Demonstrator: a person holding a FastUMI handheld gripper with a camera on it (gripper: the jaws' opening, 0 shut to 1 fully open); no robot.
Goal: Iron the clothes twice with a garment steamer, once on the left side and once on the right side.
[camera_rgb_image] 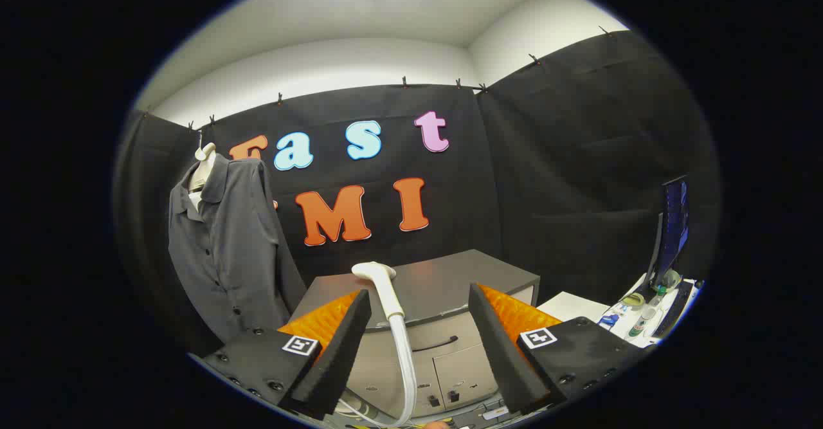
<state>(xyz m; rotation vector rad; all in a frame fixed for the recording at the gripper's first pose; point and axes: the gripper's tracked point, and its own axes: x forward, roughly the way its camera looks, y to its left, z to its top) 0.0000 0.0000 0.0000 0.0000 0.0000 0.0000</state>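
We see the hand-held gripper with its two fingers spread wide apart, holding nothing. Between the fingers, a little nearer the left one and not touching either, stands the white garment steamer head on its upright handle, with a pale ribbed hose running down from it in front of the cabinet. The steamer rises at the front edge of a grey cabinet with a flat top surface and drawers and doors below. Well to the left of the fingers and beyond them, a dark grey button-up shirt hangs on a white hanger against the black cloth wall, its collar open and its buttoned front turned toward the right. Off to the right, beyond the right finger, we make out a white side surface carrying a dark monitor, a green-capped bottle and some small items too small for us to tell.
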